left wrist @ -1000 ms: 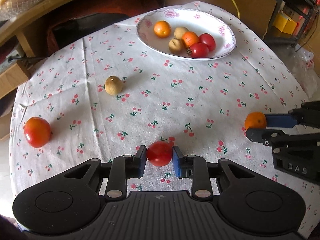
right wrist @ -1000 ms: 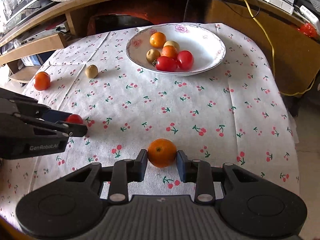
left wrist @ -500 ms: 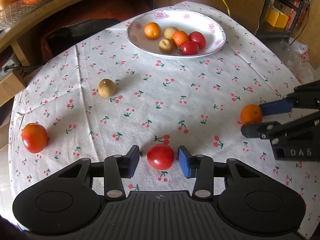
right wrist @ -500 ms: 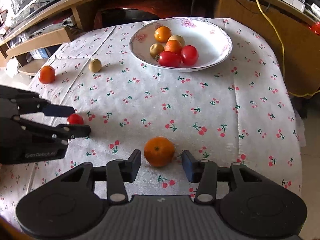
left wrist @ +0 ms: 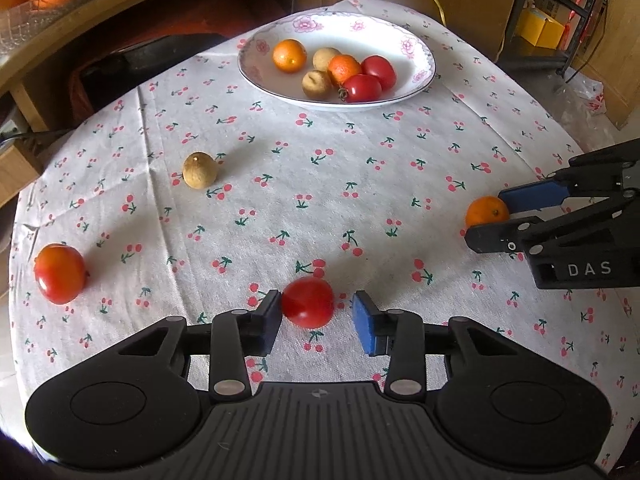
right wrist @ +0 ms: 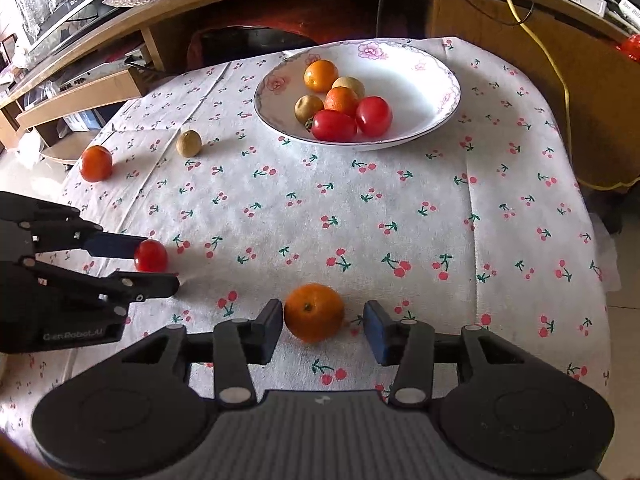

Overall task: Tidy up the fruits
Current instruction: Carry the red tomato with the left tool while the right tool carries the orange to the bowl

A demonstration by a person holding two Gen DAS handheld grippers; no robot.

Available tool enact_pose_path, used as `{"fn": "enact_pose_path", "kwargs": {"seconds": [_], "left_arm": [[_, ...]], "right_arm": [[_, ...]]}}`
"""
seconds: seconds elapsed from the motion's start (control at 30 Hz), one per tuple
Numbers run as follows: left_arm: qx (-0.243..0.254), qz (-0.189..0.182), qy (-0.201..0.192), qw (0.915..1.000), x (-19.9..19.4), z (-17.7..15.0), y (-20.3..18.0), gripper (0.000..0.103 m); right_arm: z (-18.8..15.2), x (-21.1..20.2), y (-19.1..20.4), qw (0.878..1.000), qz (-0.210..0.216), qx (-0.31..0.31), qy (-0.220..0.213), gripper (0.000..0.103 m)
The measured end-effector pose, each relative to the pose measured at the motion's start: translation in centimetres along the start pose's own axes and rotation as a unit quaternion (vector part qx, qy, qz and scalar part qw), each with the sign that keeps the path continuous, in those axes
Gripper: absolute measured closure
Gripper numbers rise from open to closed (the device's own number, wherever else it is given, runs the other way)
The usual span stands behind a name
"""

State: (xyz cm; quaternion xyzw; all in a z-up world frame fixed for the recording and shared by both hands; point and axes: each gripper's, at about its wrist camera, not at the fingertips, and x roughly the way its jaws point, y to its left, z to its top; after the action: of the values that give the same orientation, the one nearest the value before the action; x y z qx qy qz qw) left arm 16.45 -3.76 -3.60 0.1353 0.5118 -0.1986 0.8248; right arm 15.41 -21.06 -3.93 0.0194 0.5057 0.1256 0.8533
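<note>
Left tool (left wrist: pixel 318 318) gapes beside tomato (left wrist: pixel 307 302); right tool (right wrist: pixel 325 328) gapes beside orange (right wrist: pixel 314 312).

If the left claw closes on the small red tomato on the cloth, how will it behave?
The small red tomato is round and glossy, so it may roll or slip aside. It already touches one pad of the open left claw, so closing may nudge it first. Probably soft: squeeze gently.

cherry-print table (left wrist: pixel 360 184), plate (left wrist: pixel 416 80), loose fruits (left wrist: pixel 200 170)

Both grippers now wide open vs 1 s ago: left gripper (left wrist: pixel 316 322) off tomato (left wrist: pixel 308 302), right gripper (right wrist: pixel 324 330) off orange (right wrist: pixel 315 312).
</note>
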Motion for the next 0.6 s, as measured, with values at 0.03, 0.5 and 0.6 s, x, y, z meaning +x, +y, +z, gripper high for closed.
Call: {"fn": "enact_pose_path", "kwargs": {"seconds": [0.03, 0.5, 0.6], "left_arm": [[-0.001, 0.0, 0.0, 1.0, -0.1, 0.0, 0.0, 0.06], [-0.01, 0.005, -0.023, 0.9997, -1.2, 1.0, 0.5, 0.068], [-0.015, 0.005, -0.032, 0.9994, -1.4, 1.8, 0.4, 0.068]], "right_arm": [[0.0, 0.0, 0.1, 1.0, 0.001, -0.004, -0.002, 0.062], [1.0, -0.9, 2.0, 0.999, -0.006, -0.04, -0.033, 0.069], [1.5, -1.3, 2.1, 0.998, -0.005, -0.037, -0.044, 0.069]]}}
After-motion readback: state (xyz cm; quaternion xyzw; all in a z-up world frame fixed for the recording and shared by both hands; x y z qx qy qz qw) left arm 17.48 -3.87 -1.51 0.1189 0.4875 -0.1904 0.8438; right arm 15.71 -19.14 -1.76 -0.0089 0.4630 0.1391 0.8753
